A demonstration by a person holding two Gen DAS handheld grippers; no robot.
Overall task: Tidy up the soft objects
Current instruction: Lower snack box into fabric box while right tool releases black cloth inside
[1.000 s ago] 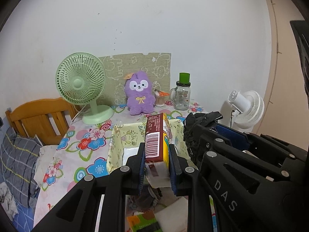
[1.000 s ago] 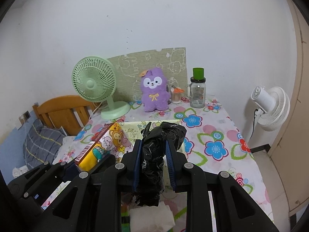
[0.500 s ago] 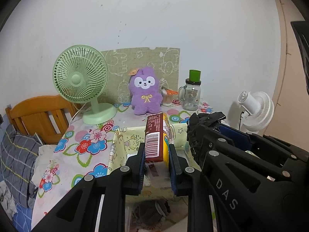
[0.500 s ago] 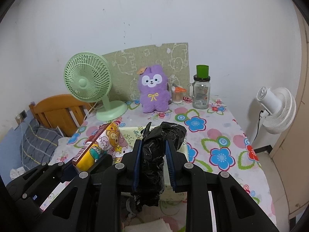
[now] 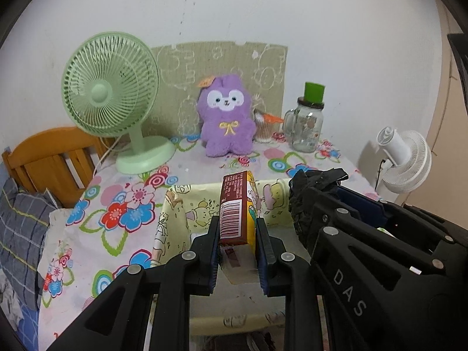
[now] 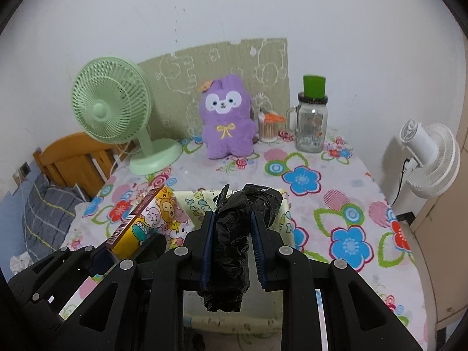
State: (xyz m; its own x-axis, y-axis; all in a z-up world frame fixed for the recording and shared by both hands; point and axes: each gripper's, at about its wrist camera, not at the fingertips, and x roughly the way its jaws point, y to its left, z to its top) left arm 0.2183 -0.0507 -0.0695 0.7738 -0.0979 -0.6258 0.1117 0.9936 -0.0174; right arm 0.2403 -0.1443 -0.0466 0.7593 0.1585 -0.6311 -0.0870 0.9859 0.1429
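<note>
Working left to right in the left wrist view: your left gripper (image 5: pixel 237 248) is clamped narrow on a tissue pack (image 5: pixel 236 204), which stands upright at frame centre above the fabric bin (image 5: pixel 175 213). At right of that frame, your right gripper (image 6: pixel 231 251) is clamped narrow on a crumpled black plastic bag (image 6: pixel 234 234), which hangs over the same bin in the right wrist view.

Hazards:
- The pack is gripped near its lower end. It may pivot between the pads and tip out past the bin wall if you release while it tilts.
- The bag is slick film, and its loose tail hangs below the pads. It may snag on a finger or spring open across the rim.
- Both grippers sit close together. If you release them together, pack and bag may collide.
- The bin walls are thin and sag inward. A push from a finger could fold them.

Materials: the pack is a soft rectangular block in glossy printed wrap with a barcode end. The bag is thin, wrinkled and shapeless. The bin is pale yellow printed cloth. The floral tablecloth (image 6: pixel 336 204) is smooth.
</note>
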